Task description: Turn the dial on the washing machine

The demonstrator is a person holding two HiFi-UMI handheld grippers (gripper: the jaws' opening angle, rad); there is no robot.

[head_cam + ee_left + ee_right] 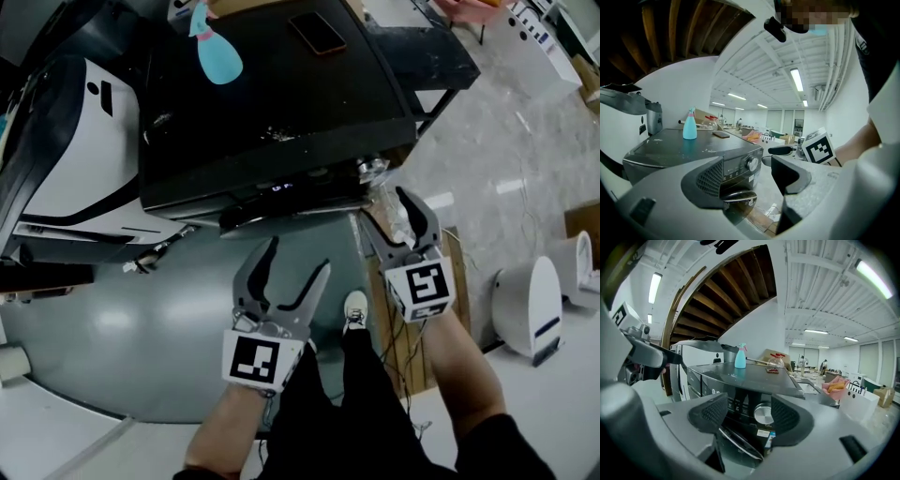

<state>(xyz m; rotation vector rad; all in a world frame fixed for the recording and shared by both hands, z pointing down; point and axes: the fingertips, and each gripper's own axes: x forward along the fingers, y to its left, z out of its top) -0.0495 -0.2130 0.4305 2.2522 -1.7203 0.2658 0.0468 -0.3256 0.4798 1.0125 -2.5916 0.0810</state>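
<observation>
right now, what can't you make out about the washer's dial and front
- Setting of the dial: in the right gripper view the right gripper's pad covers its right edge; in the left gripper view it is too small.
- Print on the panel: dark and too small in both gripper views; only a faint glow in the head view.
- Door: mostly behind the jaws in both gripper views; all but hidden under the washer's top in the head view.

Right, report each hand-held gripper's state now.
Left hand-held gripper: open, empty.
Right hand-held gripper: open, aimed at the dial, nothing gripped.
</observation>
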